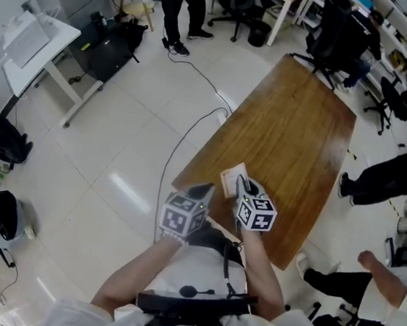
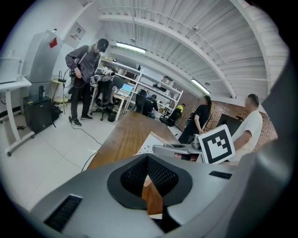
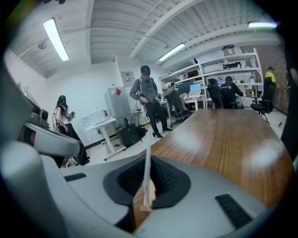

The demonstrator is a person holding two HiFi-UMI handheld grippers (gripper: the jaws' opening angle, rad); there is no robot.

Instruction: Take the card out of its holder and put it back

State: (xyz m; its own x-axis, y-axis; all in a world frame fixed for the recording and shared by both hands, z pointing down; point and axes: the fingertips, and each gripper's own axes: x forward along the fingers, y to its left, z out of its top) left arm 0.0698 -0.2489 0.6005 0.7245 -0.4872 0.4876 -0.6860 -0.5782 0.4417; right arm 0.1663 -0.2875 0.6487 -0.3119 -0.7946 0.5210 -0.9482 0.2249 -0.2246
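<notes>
At the near corner of the wooden table [image 1: 294,132] a white card [image 1: 231,176] stands upright in a small pale wooden holder [image 3: 145,201]. My right gripper [image 1: 243,187] is shut on the card. In the right gripper view the card [image 3: 147,158] shows edge-on between the black pads, rising out of the holder. In the left gripper view the printed card [image 2: 148,142] and the right gripper [image 2: 179,148] lie ahead. My left gripper [image 1: 201,193] hovers just left of them, jaws together, nothing held; only brown table shows below its pads [image 2: 160,174].
A person [image 1: 179,2] stands at the far end of the room. Other people sit at the right [image 1: 387,278]. Office chairs [image 1: 335,35] crowd the table's far end. A white desk [image 1: 35,41] is at the left, and a cable [image 1: 194,121] runs over the tiled floor.
</notes>
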